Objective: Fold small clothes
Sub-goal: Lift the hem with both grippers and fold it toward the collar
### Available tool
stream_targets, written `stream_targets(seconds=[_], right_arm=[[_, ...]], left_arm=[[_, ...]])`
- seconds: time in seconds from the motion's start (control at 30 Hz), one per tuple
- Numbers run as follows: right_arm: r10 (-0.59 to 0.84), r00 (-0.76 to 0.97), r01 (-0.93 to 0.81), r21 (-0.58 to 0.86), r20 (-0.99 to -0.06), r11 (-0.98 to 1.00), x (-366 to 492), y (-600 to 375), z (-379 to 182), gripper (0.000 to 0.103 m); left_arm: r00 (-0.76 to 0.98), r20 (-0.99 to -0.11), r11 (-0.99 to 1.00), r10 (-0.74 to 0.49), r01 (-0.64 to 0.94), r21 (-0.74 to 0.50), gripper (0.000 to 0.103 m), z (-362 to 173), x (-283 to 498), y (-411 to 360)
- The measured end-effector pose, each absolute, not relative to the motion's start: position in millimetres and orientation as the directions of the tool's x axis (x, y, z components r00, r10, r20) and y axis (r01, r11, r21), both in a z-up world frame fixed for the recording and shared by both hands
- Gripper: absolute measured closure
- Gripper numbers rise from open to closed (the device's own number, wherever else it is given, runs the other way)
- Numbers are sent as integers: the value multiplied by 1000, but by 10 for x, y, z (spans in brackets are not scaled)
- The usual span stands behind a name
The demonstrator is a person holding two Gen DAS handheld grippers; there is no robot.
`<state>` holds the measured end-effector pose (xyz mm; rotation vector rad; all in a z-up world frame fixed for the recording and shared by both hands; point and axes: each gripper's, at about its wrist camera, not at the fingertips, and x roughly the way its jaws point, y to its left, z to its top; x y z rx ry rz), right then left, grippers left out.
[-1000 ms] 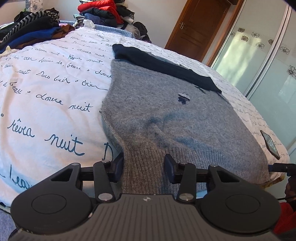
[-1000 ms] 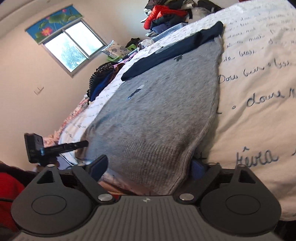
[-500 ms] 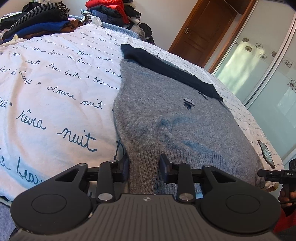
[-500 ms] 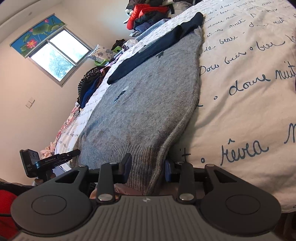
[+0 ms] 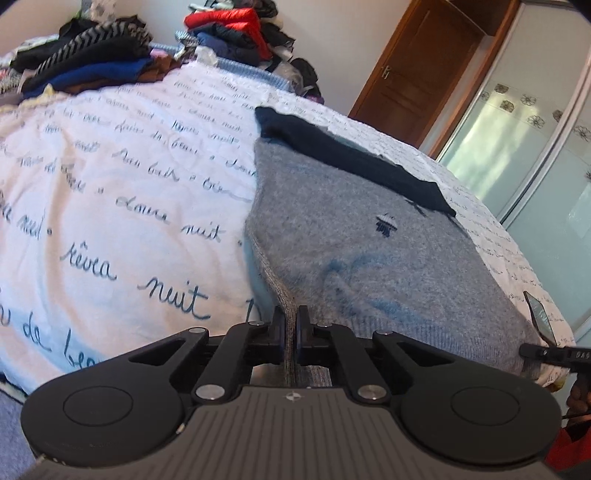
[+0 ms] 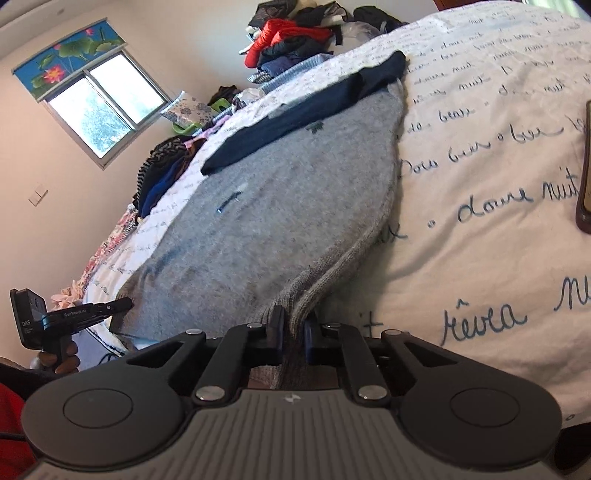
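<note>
A grey knit sweater (image 5: 369,251) with a dark navy top band (image 5: 354,162) lies flat on a bed with a white script-printed cover (image 5: 110,206). My left gripper (image 5: 291,325) is shut on the sweater's ribbed hem at its near left corner. In the right wrist view the same sweater (image 6: 280,206) stretches away, and my right gripper (image 6: 293,332) is shut on the hem at the other near corner. The other gripper shows at the edge of each view: the right one (image 5: 554,354) and the left one (image 6: 74,317).
Piles of clothes (image 5: 229,33) sit at the far end of the bed (image 6: 291,40), more on the side (image 5: 81,62). A phone (image 6: 585,173) lies on the cover to the right of the sweater. A wooden door (image 5: 417,62) and glass wardrobe doors (image 5: 535,155) stand beyond.
Both grippers went from open around the sweater's hem to shut on it, each pinching a near corner. The hem is bunched up between the fingers.
</note>
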<state>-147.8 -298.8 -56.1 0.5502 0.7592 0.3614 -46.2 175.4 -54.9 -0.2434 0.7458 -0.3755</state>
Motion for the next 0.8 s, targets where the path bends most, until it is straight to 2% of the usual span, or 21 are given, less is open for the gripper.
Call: stream_targets(seconds=[0.1, 0.27, 0.53, 0.67, 0.8], right_arm=[[517, 684, -145, 598, -515, 788, -1470, -2984, -459, 93], [519, 679, -133, 609, -519, 782, -1457, -2991, -464, 93], [567, 718, -212, 649, -404, 731, -1347, -2980, -200, 94], [557, 707, -212, 621, -435, 755, -1287, -2921, -202, 94], [524, 671, -157, 590, -525, 792, -1297, -2909, -369, 93]], left_arm=[[686, -603, 911, -408, 257, -324, 97, -514, -477, 1713], [698, -595, 913, -399, 242, -328, 97, -469, -496, 1704], [745, -508, 893, -433, 277, -355, 97, -125, -491, 1684], [737, -526, 900, -424, 281, -333, 97, -154, -495, 1622], [688, -583, 897, -433, 265, -354, 97, -357, -443, 1619]])
